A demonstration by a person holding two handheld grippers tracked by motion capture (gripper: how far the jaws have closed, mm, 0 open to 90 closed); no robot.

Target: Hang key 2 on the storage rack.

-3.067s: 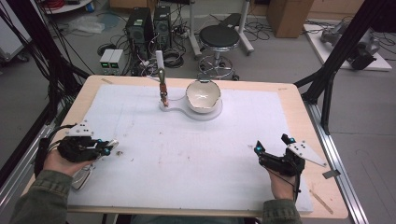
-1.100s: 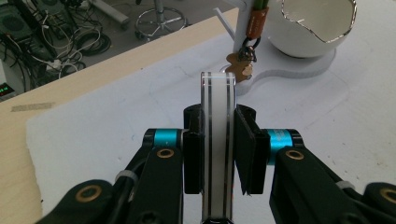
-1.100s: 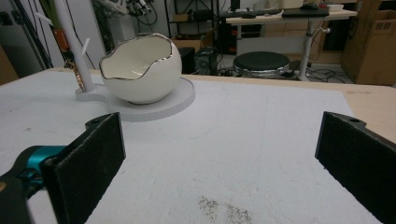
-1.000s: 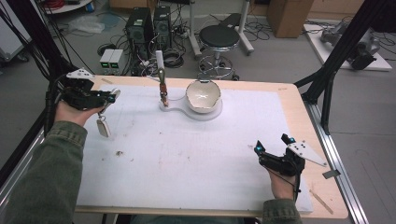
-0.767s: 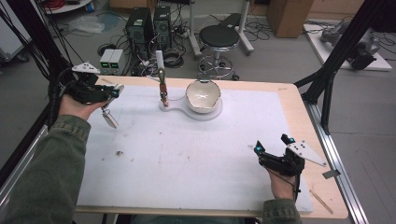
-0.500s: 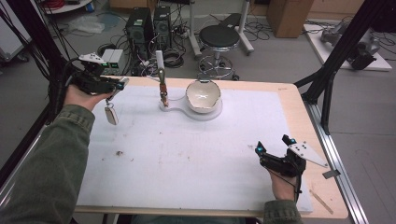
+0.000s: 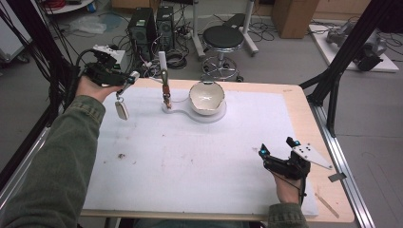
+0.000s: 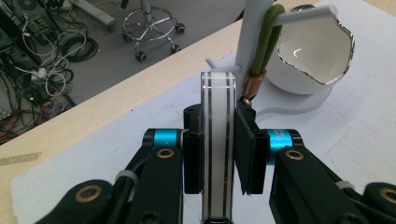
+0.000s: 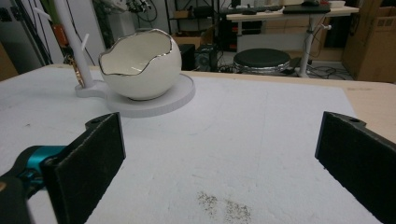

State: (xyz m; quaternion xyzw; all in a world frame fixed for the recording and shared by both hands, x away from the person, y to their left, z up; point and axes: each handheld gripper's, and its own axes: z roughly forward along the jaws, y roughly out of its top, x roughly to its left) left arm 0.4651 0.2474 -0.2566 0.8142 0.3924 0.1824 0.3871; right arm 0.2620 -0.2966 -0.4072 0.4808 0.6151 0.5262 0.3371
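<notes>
White foam matting (image 7: 199, 161) is covering the table. Left gripper (image 8: 218, 144) is hovering near the far-left corner, jaws clamping a flat white tag (image 8: 218, 140) — just beside the peg stand (image 7: 164, 85). Right gripper (image 7: 278, 151) is resting near-right, jaws spread wide.

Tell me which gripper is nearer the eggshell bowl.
Left. The left gripper is raised by the table's far left corner, just beyond the peg stand from the bowl. The right gripper sits at the near right edge, well short of it.
</notes>
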